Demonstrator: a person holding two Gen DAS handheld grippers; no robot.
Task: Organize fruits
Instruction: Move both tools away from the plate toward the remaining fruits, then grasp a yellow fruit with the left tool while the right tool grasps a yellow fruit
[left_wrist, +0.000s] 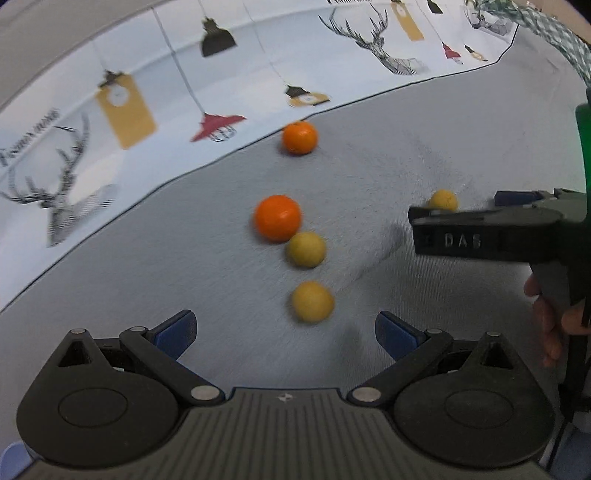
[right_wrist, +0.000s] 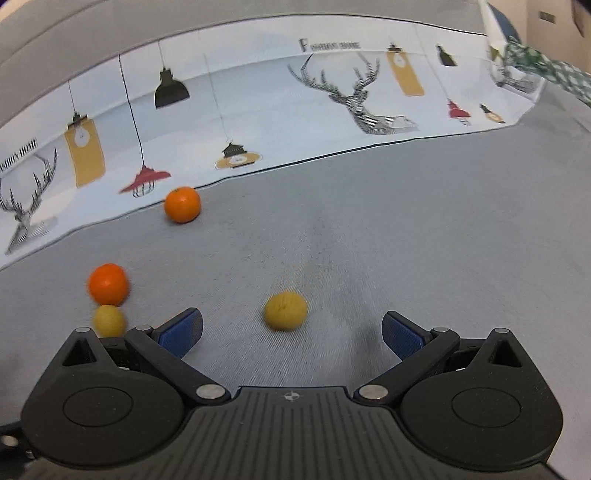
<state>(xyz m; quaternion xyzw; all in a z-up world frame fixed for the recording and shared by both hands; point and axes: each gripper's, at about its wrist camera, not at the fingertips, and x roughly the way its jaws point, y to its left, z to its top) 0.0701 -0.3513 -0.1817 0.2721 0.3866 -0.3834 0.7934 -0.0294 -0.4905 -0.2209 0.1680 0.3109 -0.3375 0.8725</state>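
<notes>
Two oranges and three yellow fruits lie on a grey cloth. In the left wrist view the far orange is by the cloth's back edge, the near orange touches a yellow fruit, and another yellow fruit lies just ahead of my open, empty left gripper. A third yellow fruit sits behind the right gripper's body. In the right wrist view my right gripper is open and empty, with that yellow fruit just ahead between the fingers. The oranges lie to the left.
A white printed cloth with deer and lamps rises behind the grey cloth; it also shows in the right wrist view. A green-white patterned fabric hangs at the far right. A hand holds the right gripper.
</notes>
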